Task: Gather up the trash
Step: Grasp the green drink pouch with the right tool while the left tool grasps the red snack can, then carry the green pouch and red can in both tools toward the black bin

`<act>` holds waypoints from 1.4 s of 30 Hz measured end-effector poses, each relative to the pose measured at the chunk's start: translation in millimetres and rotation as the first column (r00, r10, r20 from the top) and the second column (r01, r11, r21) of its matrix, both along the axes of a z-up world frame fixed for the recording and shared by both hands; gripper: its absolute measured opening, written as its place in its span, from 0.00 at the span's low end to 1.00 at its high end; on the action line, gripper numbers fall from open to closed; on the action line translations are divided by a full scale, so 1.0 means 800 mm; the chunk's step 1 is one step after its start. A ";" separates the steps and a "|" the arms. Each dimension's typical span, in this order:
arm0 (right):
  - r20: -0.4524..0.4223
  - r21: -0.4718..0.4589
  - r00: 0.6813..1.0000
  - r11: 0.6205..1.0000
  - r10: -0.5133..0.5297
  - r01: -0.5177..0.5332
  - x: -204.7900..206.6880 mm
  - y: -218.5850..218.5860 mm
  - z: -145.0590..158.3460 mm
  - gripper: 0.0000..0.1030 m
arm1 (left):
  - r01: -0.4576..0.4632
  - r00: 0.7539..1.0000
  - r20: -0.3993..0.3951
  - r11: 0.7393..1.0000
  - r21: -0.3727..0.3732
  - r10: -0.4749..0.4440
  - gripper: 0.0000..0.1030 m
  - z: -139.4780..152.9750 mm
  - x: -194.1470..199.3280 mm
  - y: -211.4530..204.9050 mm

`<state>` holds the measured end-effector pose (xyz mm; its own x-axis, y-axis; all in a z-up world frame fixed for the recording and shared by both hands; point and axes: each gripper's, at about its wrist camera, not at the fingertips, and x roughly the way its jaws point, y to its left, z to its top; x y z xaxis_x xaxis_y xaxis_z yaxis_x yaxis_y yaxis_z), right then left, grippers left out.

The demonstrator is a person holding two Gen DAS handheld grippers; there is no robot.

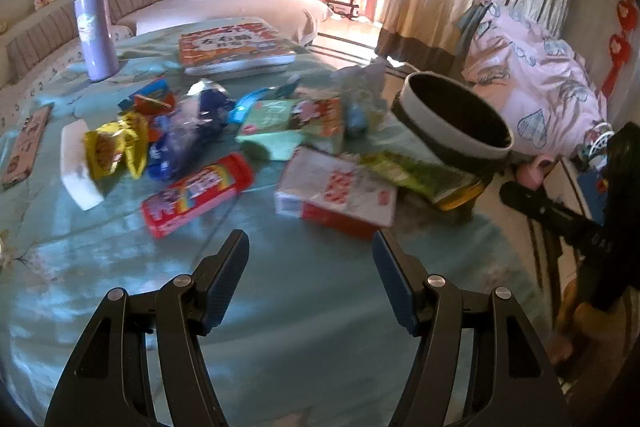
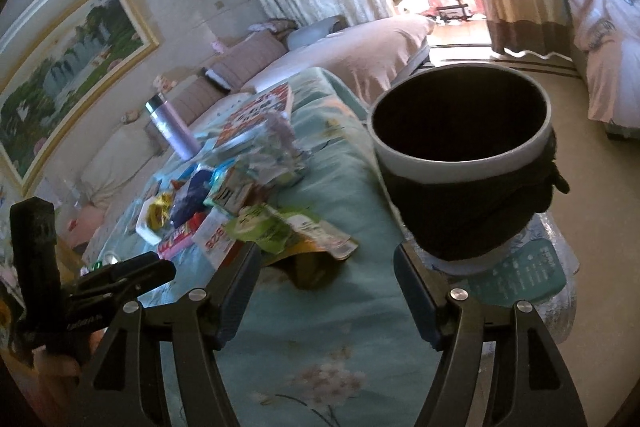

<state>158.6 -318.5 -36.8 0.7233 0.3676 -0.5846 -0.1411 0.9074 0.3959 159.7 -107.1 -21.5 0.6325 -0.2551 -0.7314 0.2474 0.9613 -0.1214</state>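
Observation:
Wrappers and boxes lie scattered on a teal tablecloth (image 1: 280, 291): a red-and-white box (image 1: 336, 193), a red tube (image 1: 196, 193), a green pack (image 1: 416, 173), a yellow wrapper (image 1: 114, 147), a blue wrapper (image 1: 192, 131) and a mint-green carton (image 1: 292, 125). A round bin (image 1: 452, 117) with a white rim and black liner stands off the table's right edge; it also shows in the right wrist view (image 2: 464, 155). My left gripper (image 1: 310, 251) is open and empty, just short of the red-and-white box. My right gripper (image 2: 326, 259) is open and empty, near the green pack (image 2: 280, 227) and the bin.
A purple flask (image 1: 96, 27) and a red-orange book (image 1: 236, 45) stand at the table's far side. A white block (image 1: 78, 165) and a phone case (image 1: 26, 147) lie at the left. Sofas, curtains and a pink bedding bundle (image 1: 536, 83) surround the table.

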 end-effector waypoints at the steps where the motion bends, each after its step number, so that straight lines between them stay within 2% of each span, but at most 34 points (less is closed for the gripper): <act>1: 0.000 -0.012 1.000 1.000 0.013 -0.013 0.001 0.005 0.000 0.69 | 0.009 1.000 -0.001 1.000 0.009 -0.009 0.64 -0.002 0.000 0.005; 7: 0.001 -0.100 0.995 0.990 0.102 -0.102 0.011 0.028 0.000 0.71 | 0.071 0.997 0.003 0.995 0.064 -0.071 0.65 -0.001 0.015 0.040; 9: 0.002 -0.142 0.991 0.981 0.133 -0.131 0.017 0.035 0.000 0.77 | 0.075 0.997 0.014 0.993 0.096 -0.077 0.70 0.001 0.025 0.054; 14: -0.010 -0.224 0.980 0.954 0.201 -0.198 0.036 0.050 -0.002 0.78 | 0.088 0.996 0.008 0.983 0.164 -0.090 0.72 -0.006 0.052 0.069; 23: -0.071 -0.317 0.947 0.893 0.313 -0.319 0.074 0.085 -0.018 0.77 | 0.149 0.989 -0.056 0.964 0.222 -0.140 0.71 -0.037 0.085 0.054; 25: -0.095 -0.328 0.940 0.882 0.327 -0.340 0.078 0.095 -0.027 0.69 | 0.139 0.990 -0.054 0.961 0.238 -0.130 0.63 -0.041 0.084 0.053; 26: -0.103 -0.332 0.940 0.879 0.326 -0.341 0.079 0.096 -0.030 0.51 | 0.143 0.989 -0.064 0.962 0.234 -0.131 0.49 -0.043 0.086 0.054; 27: -0.116 -0.335 0.940 0.878 0.320 -0.341 0.079 0.098 -0.034 0.46 | 0.144 0.989 -0.077 0.964 0.224 -0.130 0.35 -0.045 0.086 0.056; 28: -0.118 -0.332 0.942 0.882 0.314 -0.335 0.077 0.098 -0.035 0.46 | 0.146 0.987 -0.092 0.967 0.210 -0.129 0.29 -0.047 0.087 0.057; 32: -0.098 -0.269 0.953 0.914 0.288 -0.304 0.061 0.092 -0.028 0.42 | 0.145 0.987 -0.093 0.973 0.179 -0.130 0.28 -0.046 0.074 0.057; 42: -0.015 -0.086 0.981 0.978 0.192 -0.192 0.008 0.069 -0.001 0.38 | 0.114 0.992 -0.053 0.993 0.012 -0.113 0.27 -0.023 0.012 0.049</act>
<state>164.8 -263.1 -37.3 0.6401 0.4472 -0.6248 -0.3136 0.8944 0.3189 169.3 -68.3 -39.7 0.5610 -0.3115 -0.7670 0.3485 0.9293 -0.1225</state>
